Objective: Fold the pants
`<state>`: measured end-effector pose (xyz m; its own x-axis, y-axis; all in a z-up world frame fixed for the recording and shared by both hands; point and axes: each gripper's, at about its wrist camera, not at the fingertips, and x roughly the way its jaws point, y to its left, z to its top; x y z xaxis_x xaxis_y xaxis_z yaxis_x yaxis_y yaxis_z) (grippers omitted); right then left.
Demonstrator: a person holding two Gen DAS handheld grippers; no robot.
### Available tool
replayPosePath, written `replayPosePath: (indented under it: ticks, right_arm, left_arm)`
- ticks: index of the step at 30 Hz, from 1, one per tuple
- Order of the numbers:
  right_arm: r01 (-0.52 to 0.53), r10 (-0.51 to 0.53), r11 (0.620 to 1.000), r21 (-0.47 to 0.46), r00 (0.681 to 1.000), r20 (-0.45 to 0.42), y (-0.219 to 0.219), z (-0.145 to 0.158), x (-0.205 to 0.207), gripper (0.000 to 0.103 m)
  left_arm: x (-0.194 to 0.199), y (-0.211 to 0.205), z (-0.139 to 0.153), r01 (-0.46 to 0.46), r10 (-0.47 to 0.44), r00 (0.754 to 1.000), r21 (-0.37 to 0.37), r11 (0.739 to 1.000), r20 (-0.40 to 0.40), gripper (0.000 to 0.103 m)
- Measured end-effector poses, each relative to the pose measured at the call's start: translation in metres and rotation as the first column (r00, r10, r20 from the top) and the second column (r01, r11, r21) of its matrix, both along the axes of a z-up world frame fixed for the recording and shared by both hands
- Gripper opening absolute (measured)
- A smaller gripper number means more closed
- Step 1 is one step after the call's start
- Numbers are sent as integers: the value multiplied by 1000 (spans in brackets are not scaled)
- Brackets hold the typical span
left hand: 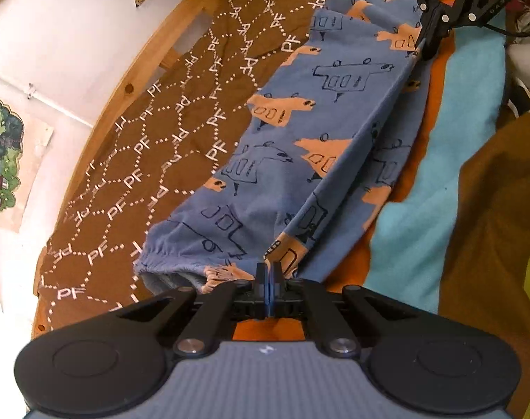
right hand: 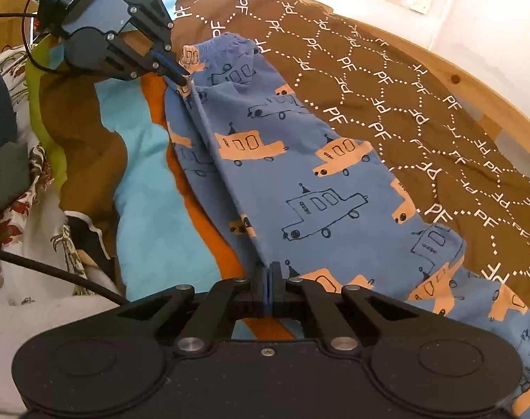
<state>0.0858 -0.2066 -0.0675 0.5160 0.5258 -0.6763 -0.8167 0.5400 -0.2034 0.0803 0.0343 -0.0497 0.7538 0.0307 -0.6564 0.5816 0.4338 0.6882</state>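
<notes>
left gripper (left hand: 269, 281) low at the near edge of its view, pointing forward along the bed, fingers clenched on a fold of the pants (left hand: 320, 129) close to the elastic cuff (left hand: 167, 255). cloth edge is pinched right between the two pads, a thin blue strip shows in the gap. right gripper (right hand: 269, 284) in the same pose in its own view, fingers clamped tight on the pants edge at the wider end, fabric runs straight out from the tips. each gripper shows up in the other camera at the far end of the garment, so the pair hold one long edge from opposite ends and that edge is raised into a taut ridge between them. pants are blue with orange and outlined cars, laid lengthwise on the bed, one leg stacked over the other. under them a brown blanket (right hand: 422, 111) with white "pf" lettering on the far side, an orange, teal and brown cover (right hand: 142, 181) on the near side. wooden bed frame (right hand: 481, 97) beyond the blanket, then white wall (left hand: 55, 45).
</notes>
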Motion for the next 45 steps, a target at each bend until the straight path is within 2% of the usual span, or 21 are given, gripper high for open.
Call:
replayPosePath:
  ticks: [4, 5, 8, 10, 12, 14, 17, 19, 21, 22, 23, 24, 27, 31, 34, 36, 38, 39, 42, 43, 45]
  right_arm:
    - [-7, 7, 999, -38, 1000, 18, 3, -3, -2, 7]
    - [-4, 4, 999, -35, 1000, 16, 1, -1, -2, 17]
    - [9, -9, 1000, 6, 1000, 14, -12, 12, -1, 43]
    - [40, -40, 999, 30, 999, 11, -21, 17, 2, 45]
    - [69, -70, 996, 49, 998, 6, -27, 18, 7, 47]
    - [98, -97, 992, 84, 995, -18, -30, 18, 13, 49]
    - [116, -113, 988, 99, 993, -31, -25, 15, 18, 49]
    - [107, -105, 989, 99, 994, -26, -19, 13, 19, 49]
    - [101, -99, 990, 97, 995, -29, -15, 10, 18, 49]
    - [100, -97, 990, 98, 995, -31, -14, 9, 17, 49]
    - [98, -96, 990, 98, 995, -34, -14, 8, 17, 49]
    - [98, -95, 991, 96, 995, -34, -13, 7, 15, 49]
    - [96, -93, 991, 94, 995, -34, -12, 5, 14, 49]
    - [108, -105, 988, 113, 994, -37, -10, 6, 17, 48]
    - [118, -112, 988, 98, 992, -66, -6, -1, 21, 48]
    - [123, -118, 988, 97, 991, -62, -5, -5, 21, 48]
    - [143, -137, 983, 112, 989, -63, -8, -4, 20, 51]
    - [153, -147, 981, 121, 987, -59, -11, -2, 18, 53]
    - [220, -217, 963, 154, 975, -37, -28, 5, 15, 73]
    - [259, -257, 951, 167, 966, -36, -36, 7, 14, 80]
    - [370, -369, 908, 195, 928, -39, -55, 11, 14, 88]
  left_arm:
    - [1, 3, 0, -8, 7, 998, -24, 1000, -55, 11]
    - [0, 7, 4, -21, 18, 998, -52, 998, -58, 14]
    - [-3, 24, 24, -98, 84, 994, -203, 974, -75, 23]
    - [-5, 37, 36, -157, 139, 987, -283, 946, -83, 23]
    - [-4, 50, 46, -238, 219, 971, -366, 900, -92, 23]
    - [1, 61, 56, -332, 313, 942, -469, 819, -121, 23]
    - [14, 66, 61, -422, 406, 900, -550, 721, -159, 24]
    - [26, 62, 61, -443, 422, 888, -583, 681, -182, 38]
    - [31, 55, 60, -435, 417, 892, -593, 678, -178, 42]
    - [34, 50, 59, -430, 416, 894, -580, 692, -167, 42]
    - [37, 44, 57, -435, 426, 892, -547, 715, -152, 29]
    - [39, 40, 56, -446, 448, 885, -522, 727, -131, 6]
    - [43, 42, 60, -473, 496, 861, -538, 698, -113, 5]
    - [41, 54, 62, -490, 567, 823, -517, 702, -11, 4]
    - [49, 63, 44, -542, 611, 791, -458, 704, 3, 4]
    - [48, 62, 39, -541, 616, 787, -458, 706, 21, 4]
    - [45, 58, 43, -538, 626, 780, -487, 688, 21, 7]
    - [43, 56, 45, -544, 633, 774, -494, 679, 17, 14]
    - [32, 45, 52, -522, 629, 777, -539, 661, 17, 71]
    - [28, 38, 54, -502, 622, 782, -560, 660, 32, 77]
    - [25, 19, 54, -449, 575, 816, -568, 689, 53, 82]
